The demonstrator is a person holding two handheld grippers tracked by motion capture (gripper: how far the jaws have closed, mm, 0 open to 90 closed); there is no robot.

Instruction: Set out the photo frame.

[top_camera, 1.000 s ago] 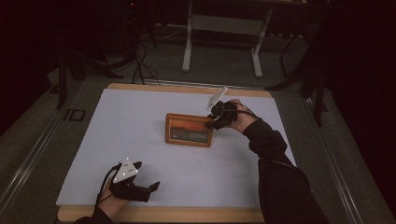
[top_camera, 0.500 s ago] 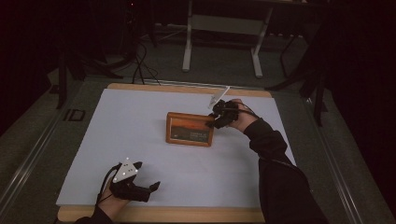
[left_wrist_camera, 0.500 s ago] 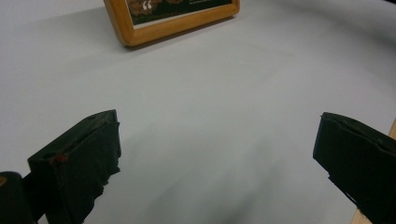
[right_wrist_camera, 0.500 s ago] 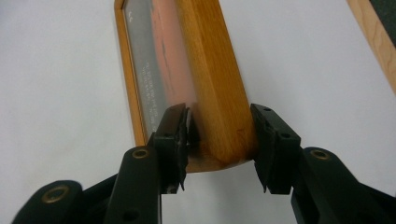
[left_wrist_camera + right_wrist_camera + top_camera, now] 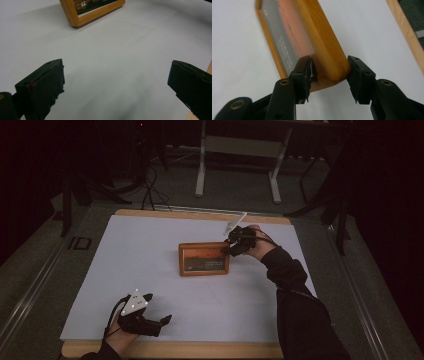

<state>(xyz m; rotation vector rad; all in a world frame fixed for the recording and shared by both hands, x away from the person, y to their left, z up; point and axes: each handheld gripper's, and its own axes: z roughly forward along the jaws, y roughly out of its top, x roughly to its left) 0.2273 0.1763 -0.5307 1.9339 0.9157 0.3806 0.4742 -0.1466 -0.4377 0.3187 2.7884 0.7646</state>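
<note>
- The left tongs (image 5: 162, 321) rest at the near edge of the table (image 5: 150, 265), jaws spread wide over bare white surface, holding nothing; probably parked out of the way
- Past them, mid-table, lies the wooden picture frame (image 5: 204, 259), flat, glass up
- At its far right corner the right tongs (image 5: 328, 72) straddle the frame's edge; their jaws have just been opening, the wood between them, so this reads as a release or a re-grip
</note>
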